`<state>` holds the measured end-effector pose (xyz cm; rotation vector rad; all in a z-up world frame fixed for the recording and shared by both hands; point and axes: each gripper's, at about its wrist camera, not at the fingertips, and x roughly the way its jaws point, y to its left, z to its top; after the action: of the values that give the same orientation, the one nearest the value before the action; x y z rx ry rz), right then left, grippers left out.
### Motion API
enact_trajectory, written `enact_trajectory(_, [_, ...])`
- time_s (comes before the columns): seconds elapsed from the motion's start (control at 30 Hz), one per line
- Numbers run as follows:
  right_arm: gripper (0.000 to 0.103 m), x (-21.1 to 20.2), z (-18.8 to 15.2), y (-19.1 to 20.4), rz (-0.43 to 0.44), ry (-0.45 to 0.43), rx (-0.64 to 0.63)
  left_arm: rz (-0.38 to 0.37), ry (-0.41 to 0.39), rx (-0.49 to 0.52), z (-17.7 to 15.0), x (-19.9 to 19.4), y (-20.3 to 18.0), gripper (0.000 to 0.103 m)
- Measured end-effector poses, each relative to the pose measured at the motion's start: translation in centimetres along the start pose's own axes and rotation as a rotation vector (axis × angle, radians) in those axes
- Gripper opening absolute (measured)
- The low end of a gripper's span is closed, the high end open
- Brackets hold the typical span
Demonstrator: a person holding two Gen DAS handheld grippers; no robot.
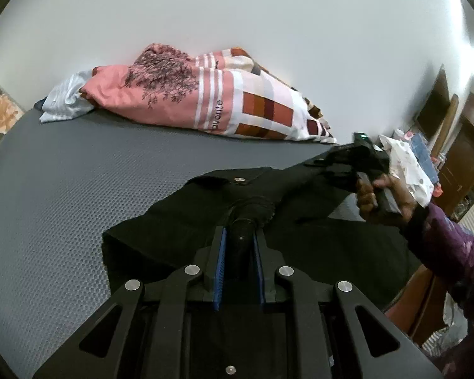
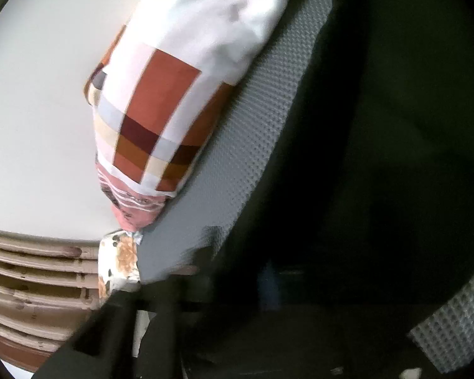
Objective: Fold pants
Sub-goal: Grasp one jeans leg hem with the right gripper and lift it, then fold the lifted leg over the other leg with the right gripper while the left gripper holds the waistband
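Black pants (image 1: 237, 221) lay on the grey bed (image 1: 63, 189), bunched at about 5 o'clock in the left wrist view, waist button facing up near the middle. The left gripper (image 1: 239, 243) was clamped on a rolled wad of the pants fabric, blue pads (image 1: 221, 252) pressing either side of it. The right gripper (image 1: 350, 164) sat at 3 o'clock in that view, held in the person's hand (image 1: 382, 199), with a corner of the waist end raised off the bed where it met the cloth (looked like a grip there, but the fingertips were buried in black fabric, so I cannot tell if it was closed). The right wrist view was mostly dark cloth, blurred, no help on that.

Progress, as a judgement: early. The pants were gathered and lifted at two points, not spread flat; no neat crease or stacked layer was visible. Left to do: straighten the legs, lay one over the other, fold lengthwise down, set flat.

A pink patterned blanket (image 1: 205, 101) lay at 12 o'clock against the wall, well apart from the pants, with a white garment (image 1: 63, 101) beside it at 10 o'clock.
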<state>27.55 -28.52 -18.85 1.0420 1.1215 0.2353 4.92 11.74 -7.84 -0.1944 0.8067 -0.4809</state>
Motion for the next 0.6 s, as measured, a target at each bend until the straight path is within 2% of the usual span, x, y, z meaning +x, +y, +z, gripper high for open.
enact_trajectory(0.13, [0.008, -2.5, -3.1, 1.4, 0.024, -0.066, -0.103, 0.017, 0.009, -0.017, 0.1, -0.9, 1.0, 0.017])
enact_trajectory(0.27, [0.008, -6.7, -9.0, 1.2, 0.052, -0.100, -0.160, 0.043, 0.041, -0.024, -1.2, -2.3, 1.6, 0.017])
enact_trajectory(0.43, [0.008, -9.6, -16.9, -0.6, 0.051, -0.076, -0.134, 0.086, 0.082, -0.006, -3.7, -3.9, 1.2, 0.017])
enact_trajectory(0.6, [0.008, -11.5, -21.6, -5.6, 0.024, -0.038, -0.068, 0.125, 0.134, 0.001, -6.8, -4.6, 1.2, 0.017])
